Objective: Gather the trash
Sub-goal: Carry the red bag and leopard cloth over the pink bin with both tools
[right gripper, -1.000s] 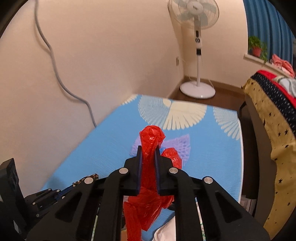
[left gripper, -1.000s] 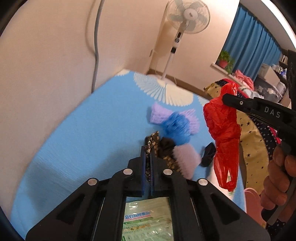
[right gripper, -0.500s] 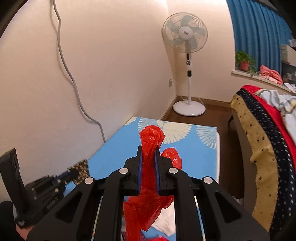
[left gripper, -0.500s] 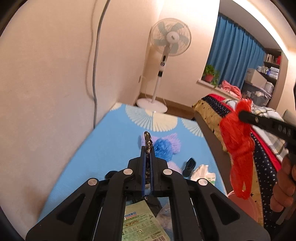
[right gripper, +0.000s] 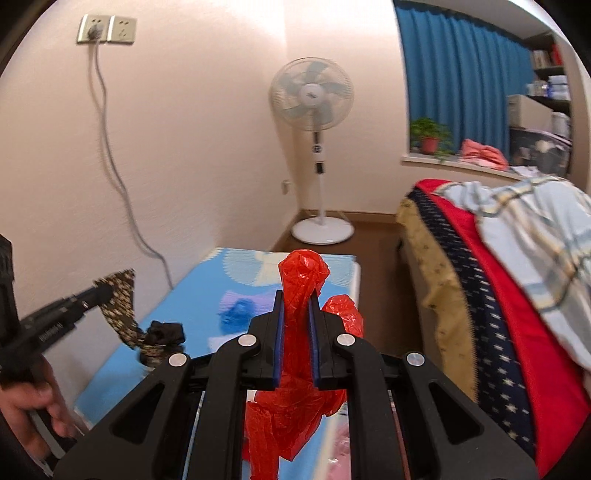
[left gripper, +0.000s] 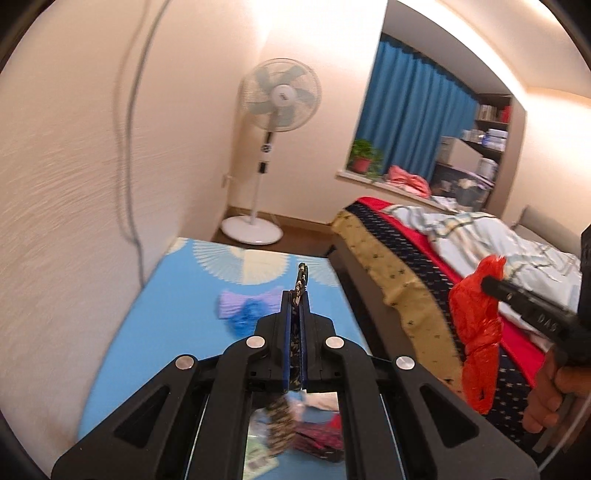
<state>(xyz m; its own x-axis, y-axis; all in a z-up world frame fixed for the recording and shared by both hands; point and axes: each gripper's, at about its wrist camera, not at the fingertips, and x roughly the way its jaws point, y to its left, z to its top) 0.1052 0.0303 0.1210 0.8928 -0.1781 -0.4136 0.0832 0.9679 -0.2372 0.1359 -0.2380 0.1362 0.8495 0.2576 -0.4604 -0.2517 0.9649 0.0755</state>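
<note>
My left gripper (left gripper: 295,297) is shut on a dark, gold-speckled wrapper (left gripper: 301,277) that sticks out past the tips and dangles below them. It shows in the right wrist view as left gripper (right gripper: 99,293) with the wrapper (right gripper: 120,306) hanging over the blue mat (right gripper: 192,295). My right gripper (right gripper: 294,297) is shut on a crumpled red plastic bag (right gripper: 303,269), which droops under the fingers. From the left wrist view the right gripper (left gripper: 495,284) holds the red bag (left gripper: 476,332) over the bed's edge. A blue crumpled scrap (left gripper: 245,319) and a black scrap (right gripper: 166,330) lie on the mat.
A standing fan (left gripper: 279,96) is in the far corner. The bed (left gripper: 424,266) with star-patterned covers runs along the right. A grey cable (right gripper: 110,147) hangs down the wall from a socket (right gripper: 105,29). A green packet (left gripper: 258,461) and other bits lie under the left gripper.
Both grippers have lifted up and away from the mat with wrapper and red bag still gripped. The right one swung toward the bed. The scraps on the mat look smaller and farther.
</note>
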